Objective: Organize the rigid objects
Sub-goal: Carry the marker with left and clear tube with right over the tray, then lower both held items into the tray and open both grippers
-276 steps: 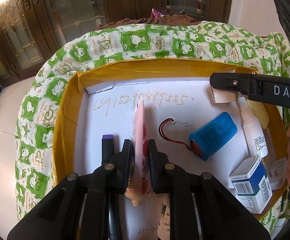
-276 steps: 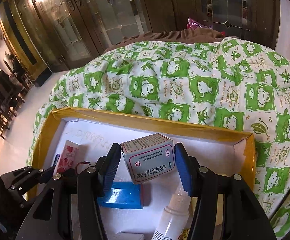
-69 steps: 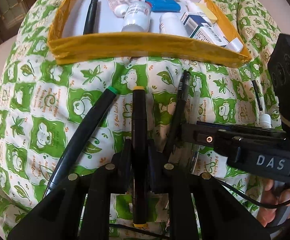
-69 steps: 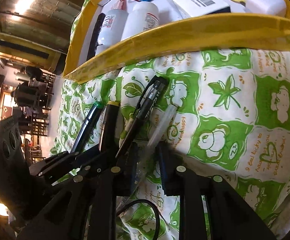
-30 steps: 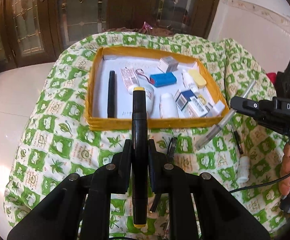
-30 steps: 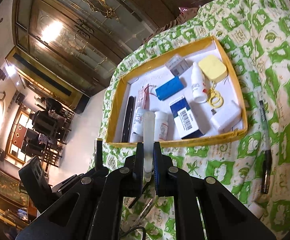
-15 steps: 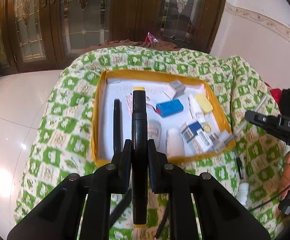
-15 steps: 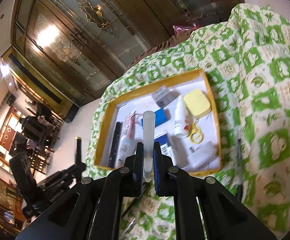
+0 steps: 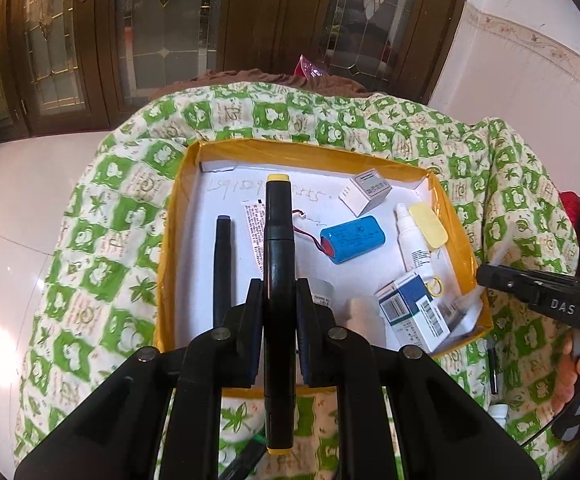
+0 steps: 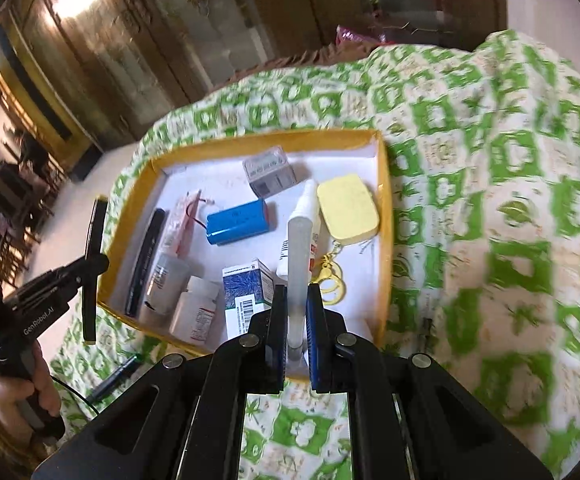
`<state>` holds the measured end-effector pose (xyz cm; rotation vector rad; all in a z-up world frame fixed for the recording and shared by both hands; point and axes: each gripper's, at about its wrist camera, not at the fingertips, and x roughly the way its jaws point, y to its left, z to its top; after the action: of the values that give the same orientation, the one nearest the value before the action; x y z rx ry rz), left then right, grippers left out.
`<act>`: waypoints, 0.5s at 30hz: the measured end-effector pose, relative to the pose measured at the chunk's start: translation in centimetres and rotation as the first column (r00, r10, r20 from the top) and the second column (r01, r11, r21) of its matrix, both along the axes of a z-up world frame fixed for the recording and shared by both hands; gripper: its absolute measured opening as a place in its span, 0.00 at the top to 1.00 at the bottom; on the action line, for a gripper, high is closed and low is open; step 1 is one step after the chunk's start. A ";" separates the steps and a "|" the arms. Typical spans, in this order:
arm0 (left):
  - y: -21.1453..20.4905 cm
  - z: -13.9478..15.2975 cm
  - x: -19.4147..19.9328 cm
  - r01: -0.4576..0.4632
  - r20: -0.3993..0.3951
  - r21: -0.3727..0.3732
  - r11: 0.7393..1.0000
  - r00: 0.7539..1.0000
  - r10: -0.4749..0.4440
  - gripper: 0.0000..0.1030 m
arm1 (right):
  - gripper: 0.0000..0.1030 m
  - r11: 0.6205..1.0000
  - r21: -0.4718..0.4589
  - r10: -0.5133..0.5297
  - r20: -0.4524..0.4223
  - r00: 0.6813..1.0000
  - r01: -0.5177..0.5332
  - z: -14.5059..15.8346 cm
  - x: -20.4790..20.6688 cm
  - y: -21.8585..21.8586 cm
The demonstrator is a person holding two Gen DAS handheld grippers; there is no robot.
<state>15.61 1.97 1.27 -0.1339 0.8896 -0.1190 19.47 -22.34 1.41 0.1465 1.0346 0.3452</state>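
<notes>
My left gripper [image 9: 277, 300] is shut on a black marker with yellow ends [image 9: 277, 240] and holds it above the near left part of the yellow-rimmed tray [image 9: 456, 236]. My right gripper [image 10: 295, 320] is shut on a clear, whitish pen [image 10: 298, 264] and holds it over the tray's [image 10: 384, 200] near right side. In the tray lie a black pen [image 9: 222, 264], a blue battery [image 9: 353, 239], a white dropper bottle [image 9: 412, 240], a yellow pad [image 9: 428, 226], a small grey box [image 9: 365, 192] and a blue-and-white box [image 9: 412, 312].
The tray sits on a green-and-white frog-print quilt [image 9: 102, 240]. A loose pen [image 9: 492, 364] and a small white bottle [image 9: 498, 412] lie on the quilt to the right of the tray, and a green-capped pen [image 10: 118, 372] near its front left. Wooden glass doors stand behind.
Both grippers lifted their pens off the quilt and carried them forward. They now hang closer over the tray than half a second ago.
</notes>
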 end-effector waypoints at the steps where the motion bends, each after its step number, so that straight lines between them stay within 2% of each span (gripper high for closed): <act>1: 0.0 -0.3 0.3 -0.001 -0.004 -0.004 1.000 1.000 0.001 0.88 | 0.92 1.000 0.007 0.005 -0.006 1.000 -0.005 -0.4 0.5 0.2; 8: 0.5 -1.8 1.7 -0.012 -0.037 -0.009 1.000 0.999 0.012 0.88 | 0.92 0.999 0.026 0.028 -0.045 0.999 -0.027 -2.7 3.5 2.3; 15: 0.6 -3.2 3.2 -0.019 -0.069 0.002 1.000 0.997 0.019 0.88 | 0.92 0.998 0.023 0.052 -0.051 0.997 -0.051 -3.8 4.1 3.4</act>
<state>18.86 2.60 -1.93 -0.1460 0.9575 -0.0970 23.61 -18.91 -2.37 0.1492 1.0870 0.4016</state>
